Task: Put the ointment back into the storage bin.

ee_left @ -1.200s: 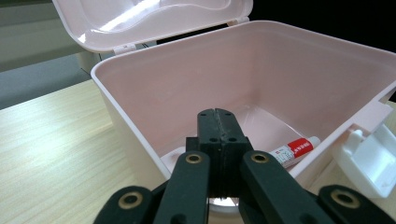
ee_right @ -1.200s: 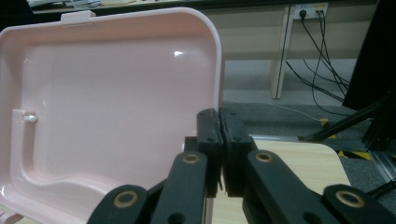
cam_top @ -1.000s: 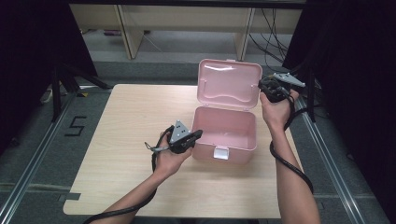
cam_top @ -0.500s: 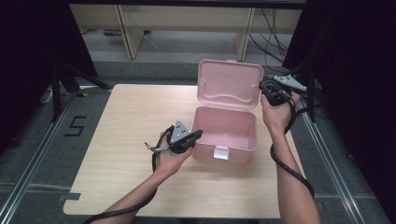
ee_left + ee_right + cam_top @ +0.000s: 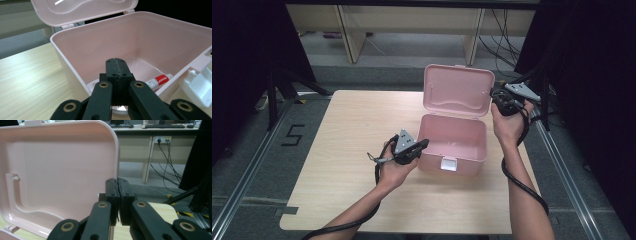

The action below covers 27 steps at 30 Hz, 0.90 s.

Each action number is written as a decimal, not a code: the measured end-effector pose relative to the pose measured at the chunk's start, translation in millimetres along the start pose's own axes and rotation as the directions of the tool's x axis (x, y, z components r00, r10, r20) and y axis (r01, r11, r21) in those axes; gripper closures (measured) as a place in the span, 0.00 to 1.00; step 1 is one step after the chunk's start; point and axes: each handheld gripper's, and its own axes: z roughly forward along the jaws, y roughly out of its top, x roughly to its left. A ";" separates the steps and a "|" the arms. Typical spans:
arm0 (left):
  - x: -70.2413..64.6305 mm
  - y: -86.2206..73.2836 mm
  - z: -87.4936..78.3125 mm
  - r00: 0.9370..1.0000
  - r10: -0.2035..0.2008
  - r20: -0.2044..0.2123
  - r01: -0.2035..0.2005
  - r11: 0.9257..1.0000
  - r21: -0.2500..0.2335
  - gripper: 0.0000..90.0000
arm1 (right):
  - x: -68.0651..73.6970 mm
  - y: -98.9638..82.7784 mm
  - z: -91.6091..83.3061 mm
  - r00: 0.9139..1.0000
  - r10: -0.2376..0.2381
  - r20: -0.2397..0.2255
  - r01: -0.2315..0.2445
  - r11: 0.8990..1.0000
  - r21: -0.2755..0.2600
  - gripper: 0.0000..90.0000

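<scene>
Holding my left hand-held gripper (image 5: 421, 146) against the front left corner of the pink box (image 5: 457, 145), I have its jaws pressed together with nothing between them. My right hand-held gripper (image 5: 498, 96) sits at the right edge of the raised lid (image 5: 458, 90), jaws likewise closed and empty; whether they touch the lid I cannot tell. Under it all is the light wooden table (image 5: 347, 130), with the box standing right of its middle, open, its lid tilted up and back on the hinges. A white latch (image 5: 448, 164) hangs at the box's front wall. On the box floor, in the left gripper view, lies a small white tube with a red label (image 5: 158, 81), close to the front wall.
</scene>
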 end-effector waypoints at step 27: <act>-1.3 0.4 1.0 1.000 -0.003 -0.008 0.003 1.000 -0.003 1.00 | 5.8 -8.8 -14.0 1.000 -0.023 0.017 0.024 0.998 -0.052 0.99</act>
